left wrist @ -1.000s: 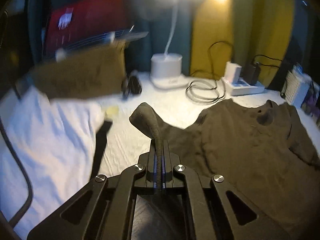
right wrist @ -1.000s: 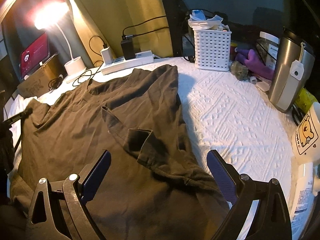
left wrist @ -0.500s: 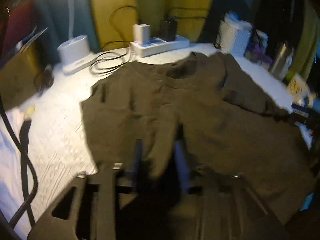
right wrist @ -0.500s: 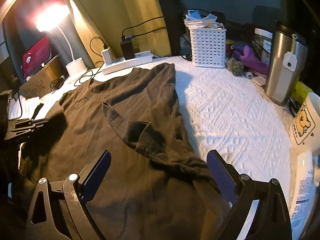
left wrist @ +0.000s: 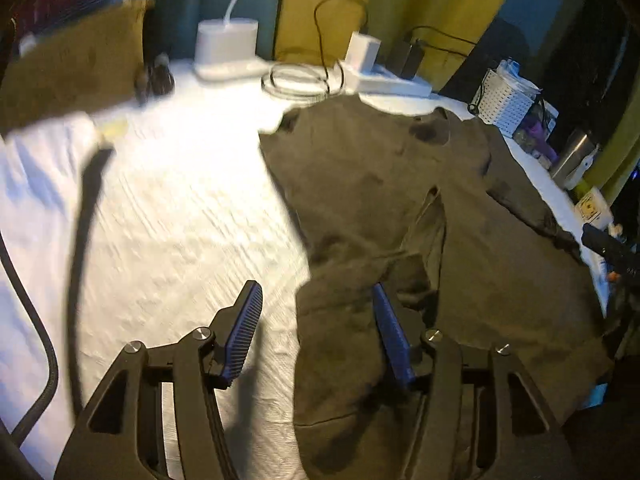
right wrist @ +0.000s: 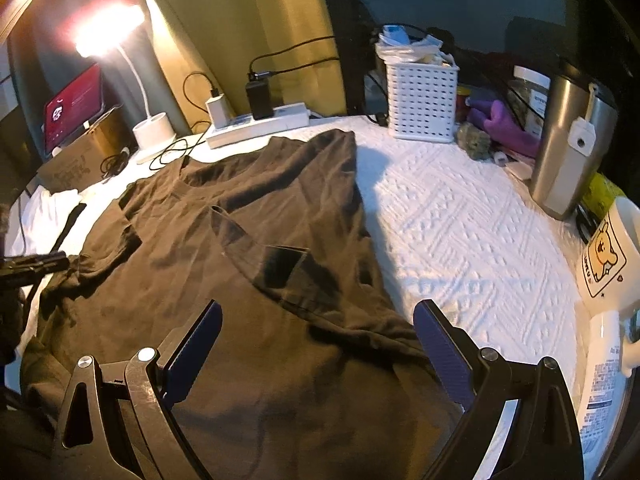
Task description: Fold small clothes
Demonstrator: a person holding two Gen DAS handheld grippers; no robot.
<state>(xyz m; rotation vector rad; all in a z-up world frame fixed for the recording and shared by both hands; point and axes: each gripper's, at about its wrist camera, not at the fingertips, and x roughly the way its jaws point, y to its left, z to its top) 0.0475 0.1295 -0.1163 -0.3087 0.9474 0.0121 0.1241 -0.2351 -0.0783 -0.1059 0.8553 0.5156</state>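
The left gripper [left wrist: 316, 320] stands with its jaws spread apart and nothing clamped between them; a bunched fold of the dark olive T-shirt [left wrist: 400, 208] lies in the gap, against the inner face of the right-hand finger, while the other finger hangs over bare white bedspread [left wrist: 180, 220]. From there the shirt runs off toward 1 o'clock, its neckline near the power strip [left wrist: 384, 84] at 12 o'clock.

The right gripper [right wrist: 316, 340] is also wide open and holds nothing. The T-shirt [right wrist: 248, 240] fills the space between and ahead of its fingers, lying flat on the quilted bedspread [right wrist: 460, 232] — one sleeve folded inward across the chest at 12 o'clock, just beyond the fingertips. The shirt's right edge passes inside the right-hand finger. Farther out, a white slotted basket [right wrist: 422, 104] stands at 1 o'clock, a steel tumbler [right wrist: 568, 140] at 2 o'clock, and a lit desk lamp [right wrist: 112, 32] at 10 o'clock — all off the shirt.
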